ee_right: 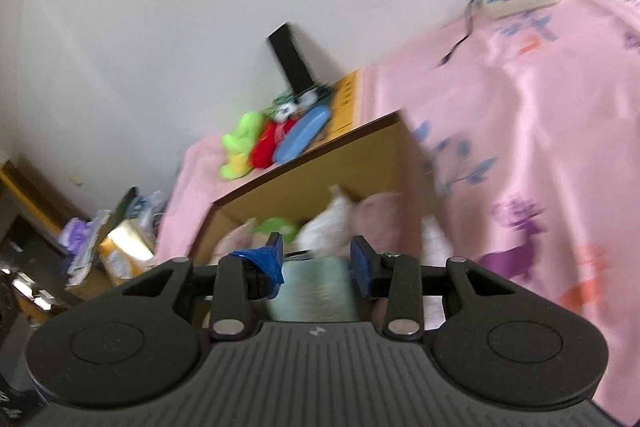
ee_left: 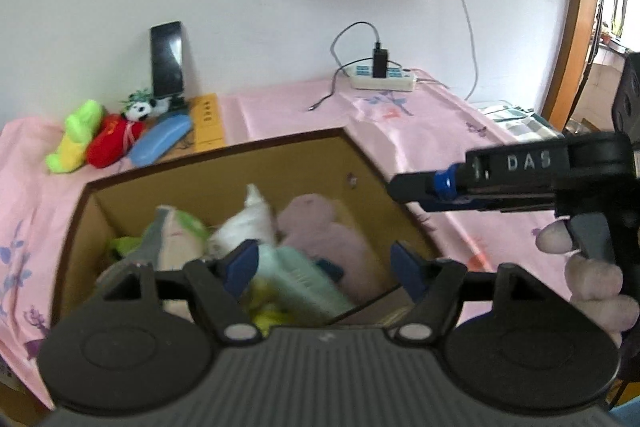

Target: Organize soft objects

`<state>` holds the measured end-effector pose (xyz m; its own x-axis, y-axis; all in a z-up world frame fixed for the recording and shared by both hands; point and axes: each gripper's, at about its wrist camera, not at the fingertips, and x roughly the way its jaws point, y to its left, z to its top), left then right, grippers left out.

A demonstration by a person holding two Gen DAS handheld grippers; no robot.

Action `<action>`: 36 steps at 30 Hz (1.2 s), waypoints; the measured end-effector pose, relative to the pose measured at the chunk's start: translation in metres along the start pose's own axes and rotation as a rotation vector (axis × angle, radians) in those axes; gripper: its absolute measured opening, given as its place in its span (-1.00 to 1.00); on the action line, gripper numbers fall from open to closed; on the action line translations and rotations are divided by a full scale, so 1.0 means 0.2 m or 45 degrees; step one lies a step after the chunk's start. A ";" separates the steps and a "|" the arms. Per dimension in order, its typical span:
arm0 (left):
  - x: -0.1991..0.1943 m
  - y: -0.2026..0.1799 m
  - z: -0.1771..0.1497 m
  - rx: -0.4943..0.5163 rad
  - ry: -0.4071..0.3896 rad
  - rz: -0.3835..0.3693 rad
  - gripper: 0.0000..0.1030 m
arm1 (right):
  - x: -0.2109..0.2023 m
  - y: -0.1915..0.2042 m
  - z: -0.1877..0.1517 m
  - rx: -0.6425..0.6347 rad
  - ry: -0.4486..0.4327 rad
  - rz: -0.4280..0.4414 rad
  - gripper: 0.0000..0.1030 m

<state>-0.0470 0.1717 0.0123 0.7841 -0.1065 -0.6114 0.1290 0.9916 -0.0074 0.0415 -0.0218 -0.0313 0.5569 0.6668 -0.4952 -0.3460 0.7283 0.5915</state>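
Both my left gripper [ee_left: 324, 265] and right gripper [ee_right: 316, 259] hang with jaws apart over the cardboard box [ee_left: 224, 163], where the light, squashy plush toys [ee_left: 316, 227] lie heaped; I'd pinch a toy's fat middle.

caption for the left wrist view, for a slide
Open left gripper above brown cardboard box of plush toys on pink floral cloth.

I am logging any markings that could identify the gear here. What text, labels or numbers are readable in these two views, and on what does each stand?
"DAS": white letters on the side of the right gripper, seen from the left wrist view.
Dark marks in a column on the yellow box by the wall: too small to read.
Small emblem on each gripper's grey ribbed body: no readable text.
Nothing else legible; the right wrist view is blurred.
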 end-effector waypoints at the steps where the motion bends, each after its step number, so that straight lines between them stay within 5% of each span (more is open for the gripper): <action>1: 0.01 -0.04 0.01 -0.005 -0.002 -0.012 0.44 | -0.03 -0.02 0.01 -0.009 -0.009 -0.029 -0.58; 6: 0.09 -0.25 0.07 0.023 0.012 -0.065 0.50 | -0.18 -0.18 0.02 -0.019 -0.061 -0.162 -0.58; 8: 0.12 -0.33 0.09 0.036 0.024 -0.091 0.60 | -0.23 -0.24 0.02 -0.014 -0.072 -0.220 -0.58; 9: 0.13 -0.38 0.10 0.039 0.028 -0.113 0.81 | -0.25 -0.27 0.02 -0.017 -0.076 -0.253 -0.58; 13: 0.17 -0.55 0.13 0.054 0.028 -0.190 0.81 | -0.35 -0.39 0.02 -0.006 -0.074 -0.369 -0.58; 20: 0.29 -0.76 0.13 0.050 0.100 -0.190 0.81 | -0.49 -0.56 0.01 0.041 -0.080 -0.463 -0.58; 30: 0.45 -0.90 0.09 -0.005 0.266 -0.028 0.81 | -0.59 -0.69 -0.02 0.002 -0.042 -0.643 -0.58; 36: 0.47 -0.94 0.05 -0.013 0.328 0.049 0.81 | -0.59 -0.73 -0.04 -0.009 0.028 -0.649 -0.58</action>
<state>0.0085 -0.0253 -0.0370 0.6075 -0.0476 -0.7929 0.0950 0.9954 0.0130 0.0203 -0.2063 -0.0646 0.6401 0.2296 -0.7332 -0.0400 0.9629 0.2667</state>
